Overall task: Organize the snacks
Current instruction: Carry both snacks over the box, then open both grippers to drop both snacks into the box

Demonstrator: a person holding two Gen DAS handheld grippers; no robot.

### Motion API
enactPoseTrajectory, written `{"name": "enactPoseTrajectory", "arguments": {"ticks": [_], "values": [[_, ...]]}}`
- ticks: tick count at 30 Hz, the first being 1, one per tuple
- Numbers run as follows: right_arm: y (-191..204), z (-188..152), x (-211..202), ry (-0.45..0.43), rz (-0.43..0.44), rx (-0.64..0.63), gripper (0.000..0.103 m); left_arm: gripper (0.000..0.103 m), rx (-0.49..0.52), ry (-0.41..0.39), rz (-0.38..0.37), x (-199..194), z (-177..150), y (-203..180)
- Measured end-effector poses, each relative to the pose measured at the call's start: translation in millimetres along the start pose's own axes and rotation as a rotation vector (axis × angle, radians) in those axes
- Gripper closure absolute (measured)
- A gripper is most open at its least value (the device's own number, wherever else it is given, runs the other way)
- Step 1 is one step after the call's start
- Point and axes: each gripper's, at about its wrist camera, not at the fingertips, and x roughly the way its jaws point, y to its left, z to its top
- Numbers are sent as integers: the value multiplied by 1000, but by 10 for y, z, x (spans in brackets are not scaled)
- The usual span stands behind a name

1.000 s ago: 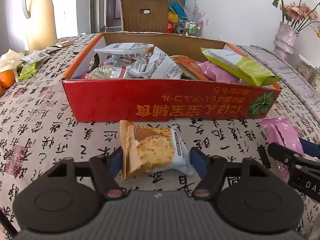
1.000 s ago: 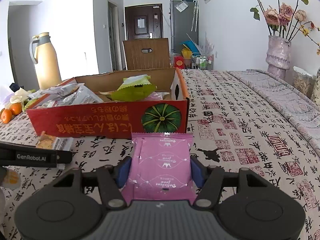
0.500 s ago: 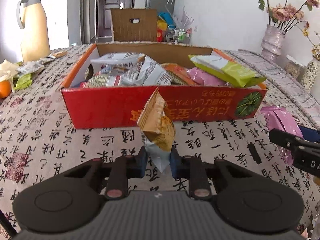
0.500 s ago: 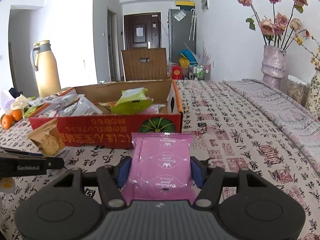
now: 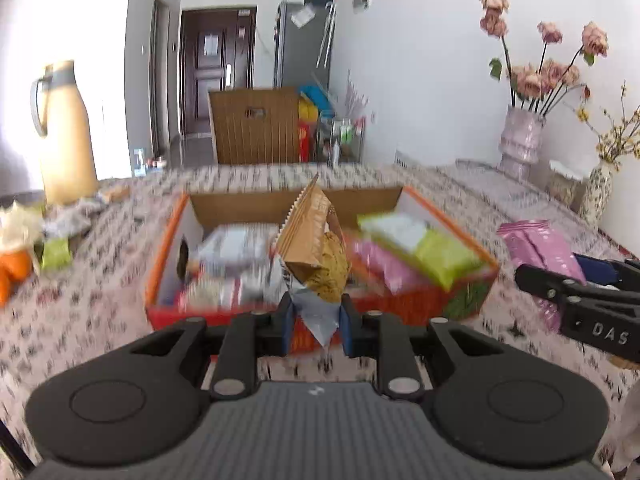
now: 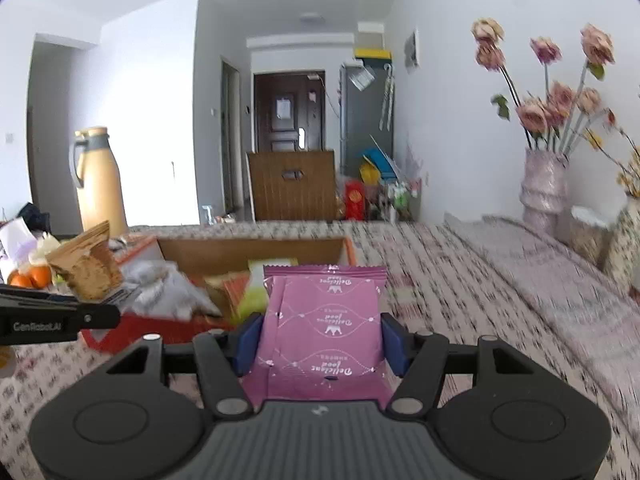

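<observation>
My left gripper is shut on an orange and white biscuit packet and holds it upright in the air, above the near wall of the red cardboard box. The box holds several snack packets. My right gripper is shut on a pink snack packet, lifted off the table to the right of the box. The pink packet also shows in the left wrist view, and the biscuit packet in the right wrist view.
A beige thermos jug stands at the far left, with oranges and wrappers near it. A vase of dried roses stands at the far right. A patterned cloth covers the table. A wooden chair back is behind the box.
Both grippers have risen with their packets. The left one closed on the biscuit packet, lifted it off the table and carried it forward over the box's near wall.
</observation>
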Motion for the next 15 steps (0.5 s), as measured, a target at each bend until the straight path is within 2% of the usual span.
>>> {"name": "enactPoseTrajectory", "arguments": {"ticks": [6, 10, 15], "values": [[167, 357, 364, -27, 48, -34, 42, 80, 26, -73, 36, 139, 363, -7], [298, 540, 729, -8, 60, -50, 42, 80, 9, -68, 63, 334, 549, 73], [401, 643, 1171, 59, 64, -41, 42, 80, -9, -47, 90, 594, 658, 227]]}}
